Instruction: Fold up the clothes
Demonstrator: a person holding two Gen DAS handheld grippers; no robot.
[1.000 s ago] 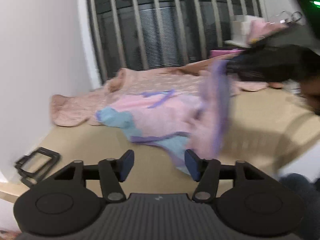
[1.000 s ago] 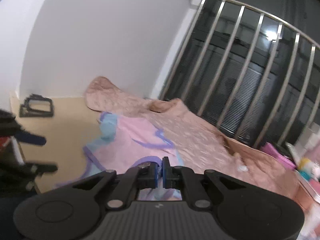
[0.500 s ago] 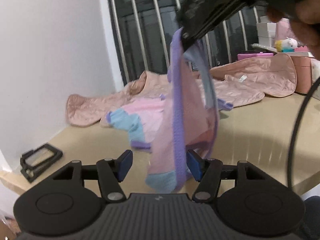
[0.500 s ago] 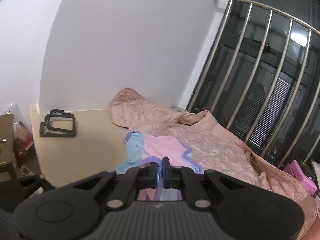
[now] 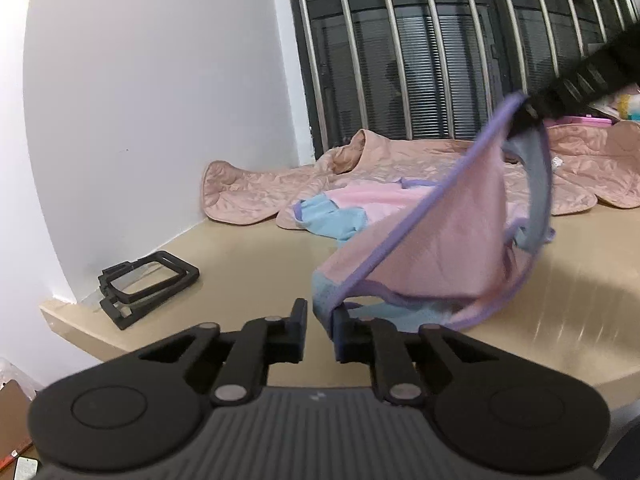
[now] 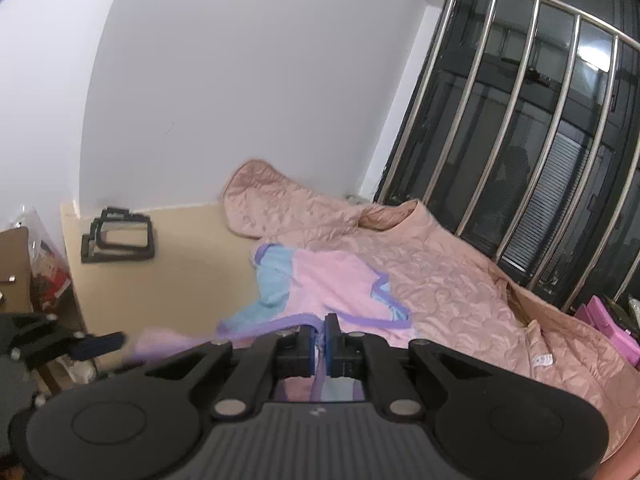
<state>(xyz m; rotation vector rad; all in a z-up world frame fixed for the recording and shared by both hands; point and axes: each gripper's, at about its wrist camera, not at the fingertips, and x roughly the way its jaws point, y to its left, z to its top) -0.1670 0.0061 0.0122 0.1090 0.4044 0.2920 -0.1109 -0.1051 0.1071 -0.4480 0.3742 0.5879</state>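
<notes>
A pink garment (image 5: 440, 240) with purple trim and light blue cuffs is stretched in the air over the beige table (image 5: 260, 264). My left gripper (image 5: 320, 320) has its jaws drawn close on the garment's lower blue corner, with a thin gap left of the cloth. My right gripper (image 6: 319, 340) is shut on the purple edge of the garment (image 6: 328, 280); in the left wrist view it holds the upper corner at the top right (image 5: 532, 116). The purple hem runs taut between the two. The rest of the garment trails on the table.
A pink quilted jacket (image 5: 400, 160) lies spread along the back below the barred window (image 5: 400, 40). Two black frames (image 5: 148, 284) rest by the white wall at the table's left corner. Pink boxes (image 6: 612, 324) sit at the far right. Clutter stands beyond the table's left edge (image 6: 24, 272).
My left gripper's jaws have closed from wide open onto the garment's lower corner. The right gripper swung the garment up and to the right, and the hem has gone from hanging to taut.
</notes>
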